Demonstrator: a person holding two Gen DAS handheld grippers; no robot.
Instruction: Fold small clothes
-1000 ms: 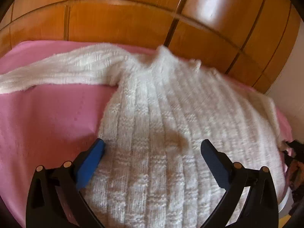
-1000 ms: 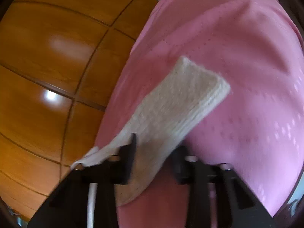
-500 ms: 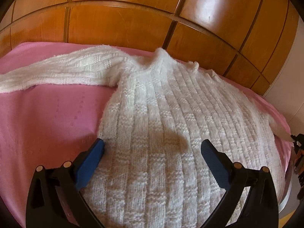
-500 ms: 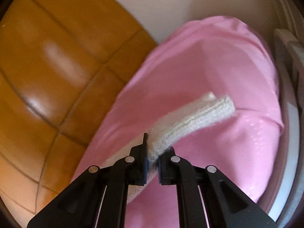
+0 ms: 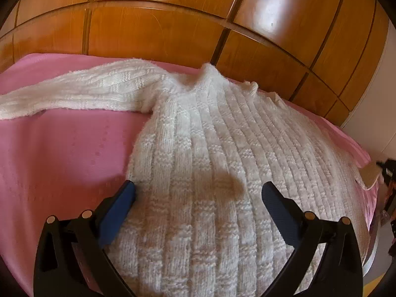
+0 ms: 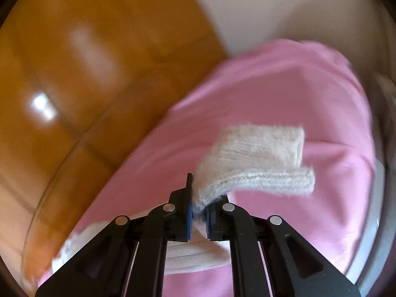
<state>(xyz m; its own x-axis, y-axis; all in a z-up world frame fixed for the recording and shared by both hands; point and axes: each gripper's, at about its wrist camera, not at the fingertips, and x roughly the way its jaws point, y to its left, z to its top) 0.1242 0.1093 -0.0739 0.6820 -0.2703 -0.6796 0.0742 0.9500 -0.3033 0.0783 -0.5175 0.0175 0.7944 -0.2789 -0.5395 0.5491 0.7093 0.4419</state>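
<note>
1. Nearest the lens, the right gripper [image 6: 198, 209] is pinching the end of a white knitted sleeve [image 6: 255, 158] between its blue pads, jaws nearly together on the wool, the cuff flopping forward and to the right of the fingertips.
2. The left gripper [image 5: 198, 193] is hanging with its jaws spread wide and holding nothing, directly above the lower body of the white sweater [image 5: 222, 173]; whether its fingertips are touching the knit cannot be told.
3. Ahead of the left gripper, the sweater is lying flat on the pink sheet [image 5: 61, 153], collar at the far end, the other sleeve [image 5: 74, 91] stretching away to the left.
4. Beyond everything, glossy wooden panels [image 5: 160, 32] are closing off the scene.
5. The risk: with the right-wrist view blurring, the sleeve looks to be travelling fast on a shallow bite near its end, so the loose knit may be slipping free mid-fold. With the left gripper pinning nothing, a sideways pull could be dragging the body askew and bunching the sheet.
</note>
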